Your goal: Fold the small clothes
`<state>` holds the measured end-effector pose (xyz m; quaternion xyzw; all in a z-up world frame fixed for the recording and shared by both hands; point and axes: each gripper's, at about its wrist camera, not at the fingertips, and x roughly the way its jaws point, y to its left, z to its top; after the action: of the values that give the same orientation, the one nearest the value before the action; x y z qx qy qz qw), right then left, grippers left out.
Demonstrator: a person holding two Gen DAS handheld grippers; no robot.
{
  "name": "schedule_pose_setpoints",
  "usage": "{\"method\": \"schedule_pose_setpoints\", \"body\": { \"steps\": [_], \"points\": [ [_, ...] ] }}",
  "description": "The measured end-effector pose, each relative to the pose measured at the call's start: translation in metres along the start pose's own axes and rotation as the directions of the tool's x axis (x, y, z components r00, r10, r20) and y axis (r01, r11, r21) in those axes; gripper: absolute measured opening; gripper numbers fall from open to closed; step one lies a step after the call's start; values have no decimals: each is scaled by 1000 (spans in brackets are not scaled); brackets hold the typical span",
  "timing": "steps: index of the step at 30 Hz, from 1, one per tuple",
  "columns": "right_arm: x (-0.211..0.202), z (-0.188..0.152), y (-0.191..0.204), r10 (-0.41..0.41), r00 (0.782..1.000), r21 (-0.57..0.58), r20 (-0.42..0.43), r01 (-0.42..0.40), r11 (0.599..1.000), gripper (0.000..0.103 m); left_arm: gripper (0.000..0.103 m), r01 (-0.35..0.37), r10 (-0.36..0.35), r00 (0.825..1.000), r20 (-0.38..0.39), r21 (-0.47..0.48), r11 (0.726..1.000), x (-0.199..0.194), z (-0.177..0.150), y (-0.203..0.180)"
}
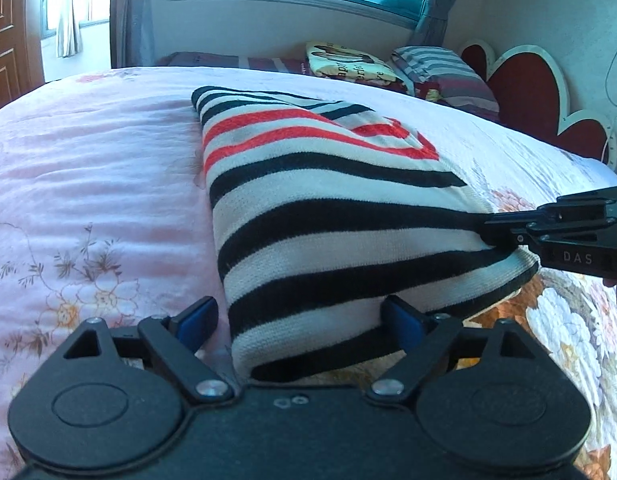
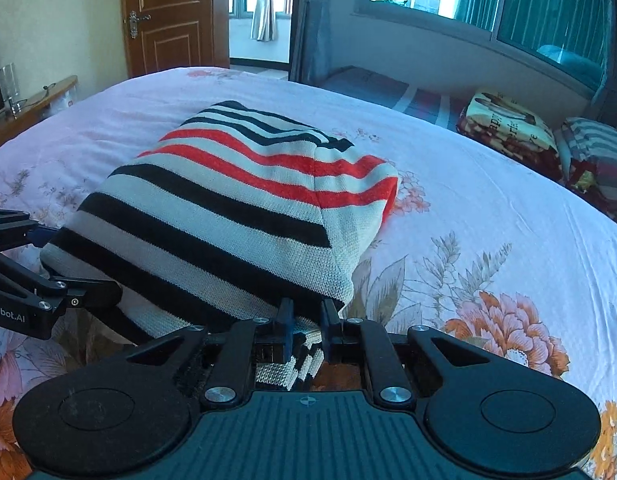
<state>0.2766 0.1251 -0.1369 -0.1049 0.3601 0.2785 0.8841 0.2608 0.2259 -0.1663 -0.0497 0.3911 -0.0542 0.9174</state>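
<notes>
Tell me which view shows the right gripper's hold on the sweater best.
Right wrist view: the right gripper pinches the sweater hem close up. Left wrist view shows that gripper only from the side, its tips at the sweater's edge.

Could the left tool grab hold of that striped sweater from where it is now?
Probably yes. The left tool stands open with the striped sweater's near edge already between its fingers, nothing blocking. The right tool is shut on another corner, well clear.

My right gripper (image 2: 306, 330) pinches the striped sweater's (image 2: 228, 208) near edge between its jaws; my left gripper (image 2: 48, 280) straddles the hem leftward, over the bed (image 2: 488, 208).
</notes>
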Motion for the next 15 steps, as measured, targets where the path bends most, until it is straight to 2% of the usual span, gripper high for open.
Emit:
{"method": "schedule_pose_setpoints", "body": {
  "steps": [4, 5, 6, 7, 8, 9, 12, 15],
  "points": [
    [0, 0, -1, 7, 1000, 17, -7, -7, 1000, 12, 91, -42, 42, 999, -1, 10, 999, -1, 0, -7],
    [0, 0, -1, 10, 1000, 18, -6, -10, 1000, 12, 88, -53, 53, 999, 4, 22, 998, -2, 0, -9],
    [0, 0, -2, 13, 1000, 14, -6, -12, 1000, 12, 79, -53, 53, 999, 9, 15, 998, -5, 1, -9],
    [0, 0, -3, 17, 1000, 14, -7, -17, 1000, 12, 43, -37, 38, 999, 35, -23, 999, -15, 3, -8],
    [0, 1, -4, 20, 1000, 21, -13, -20, 1000, 12, 28, -44, 47, 998, 52, -65, 997, -25, 4, -6],
    [0, 2, -6, 24, 1000, 32, -20, -24, 999, 12, 24, -32, 39, 997, 66, -93, 995, -34, 4, -5],
    [0, 4, -9, 33, 999, 68, -38, -31, 997, 13, 23, -32, 42, 997, 69, -136, 990, -48, 1, -3],
    [-4, 4, -9, 30, 998, 95, -62, -24, 995, 15, 41, -101, 112, 991, 67, -157, 983, -59, -4, -4]
  ]
}}
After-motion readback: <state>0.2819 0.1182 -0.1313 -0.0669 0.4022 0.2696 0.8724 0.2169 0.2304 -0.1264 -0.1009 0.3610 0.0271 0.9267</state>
